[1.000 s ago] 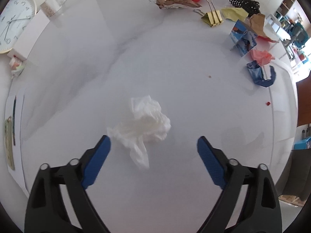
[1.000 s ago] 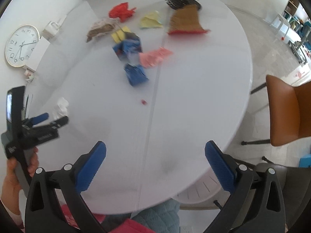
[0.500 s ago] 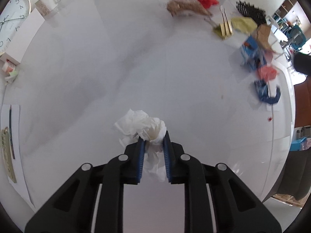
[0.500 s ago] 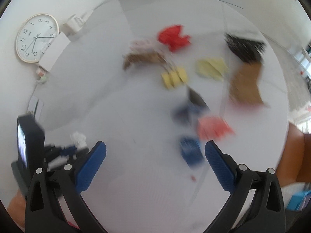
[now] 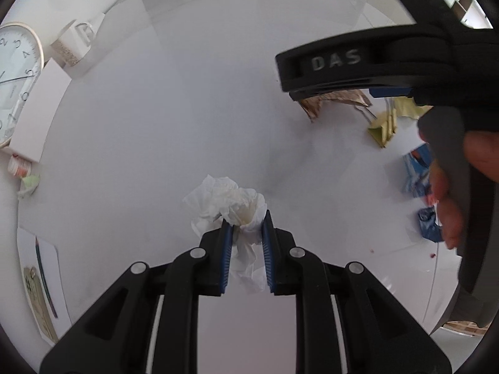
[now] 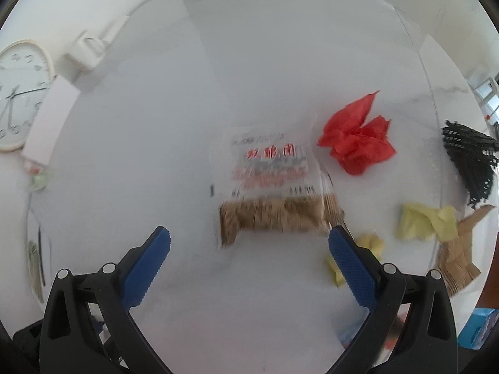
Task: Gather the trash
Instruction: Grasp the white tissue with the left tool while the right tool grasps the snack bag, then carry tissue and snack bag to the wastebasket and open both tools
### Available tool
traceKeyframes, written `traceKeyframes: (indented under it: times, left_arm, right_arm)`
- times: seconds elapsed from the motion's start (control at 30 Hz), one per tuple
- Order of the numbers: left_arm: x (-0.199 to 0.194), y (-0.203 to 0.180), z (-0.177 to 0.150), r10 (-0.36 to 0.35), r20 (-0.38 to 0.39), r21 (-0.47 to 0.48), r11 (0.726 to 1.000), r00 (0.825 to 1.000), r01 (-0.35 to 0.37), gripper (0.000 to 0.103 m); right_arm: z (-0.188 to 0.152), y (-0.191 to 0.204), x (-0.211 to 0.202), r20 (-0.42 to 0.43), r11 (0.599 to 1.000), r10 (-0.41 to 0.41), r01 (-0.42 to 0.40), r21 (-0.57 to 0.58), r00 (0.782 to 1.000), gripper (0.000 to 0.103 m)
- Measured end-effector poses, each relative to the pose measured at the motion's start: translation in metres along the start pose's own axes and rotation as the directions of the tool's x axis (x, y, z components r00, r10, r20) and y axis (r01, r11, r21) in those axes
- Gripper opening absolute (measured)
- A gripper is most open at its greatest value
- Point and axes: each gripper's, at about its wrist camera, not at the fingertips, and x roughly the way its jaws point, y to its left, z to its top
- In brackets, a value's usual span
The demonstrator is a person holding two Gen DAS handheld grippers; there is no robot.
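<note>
My left gripper (image 5: 246,221) is shut on a crumpled white tissue (image 5: 227,202), which bulges out ahead of the blue pads above the white table (image 5: 174,118). My right gripper (image 6: 249,240) is open and empty, low over a clear snack wrapper with red print and a brown base (image 6: 274,187) that lies just ahead between the fingers. The right gripper also crosses the top right of the left wrist view (image 5: 374,65). Red crumpled paper (image 6: 355,137), yellow paper (image 6: 424,221) and brown paper (image 6: 458,255) lie to the right.
A black mesh piece (image 6: 467,159) and a yellow binder clip (image 5: 385,127) lie at the right. Blue wrappers (image 5: 418,168) sit near the right edge. A wall clock (image 5: 15,81), a white mug (image 5: 75,40) and a white box (image 5: 37,109) stand at the left.
My left gripper has lifted and turned with the tissue held in it. My right gripper has moved forward across the table, low over the snack wrapper, and into the left view.
</note>
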Motion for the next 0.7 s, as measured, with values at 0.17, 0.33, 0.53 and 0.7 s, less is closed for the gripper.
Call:
traceKeyframes:
  times: [0.17, 0.33, 0.53, 0.7]
  left_arm:
    - [0.006, 0.010, 0.008, -0.007, -0.003, 0.011, 1.000, 1.000, 0.007, 0.018]
    - [0.008, 0.017, 0.006, -0.021, -0.009, 0.012, 1.000, 1.000, 0.021, 0.018]
    - [0.002, 0.013, -0.002, -0.029, -0.011, 0.002, 1.000, 1.000, 0.029, 0.018]
    - [-0.016, -0.001, -0.013, -0.046, 0.006, 0.040, 0.998, 0.999, 0.046, 0.018]
  right_arm:
    - [0.015, 0.003, 0.027, -0.036, 0.999, -0.048, 0.047, -0.017, 0.998, 0.082]
    - [0.018, 0.001, 0.018, 0.001, 0.999, -0.034, 0.034, -0.023, 0.999, 0.051]
    - [0.006, 0.002, 0.003, 0.002, 0.999, 0.033, -0.033, -0.030, 0.999, 0.028]
    - [-0.026, -0.003, -0.041, 0.044, 0.993, 0.115, -0.114, -0.033, 0.992, 0.027]
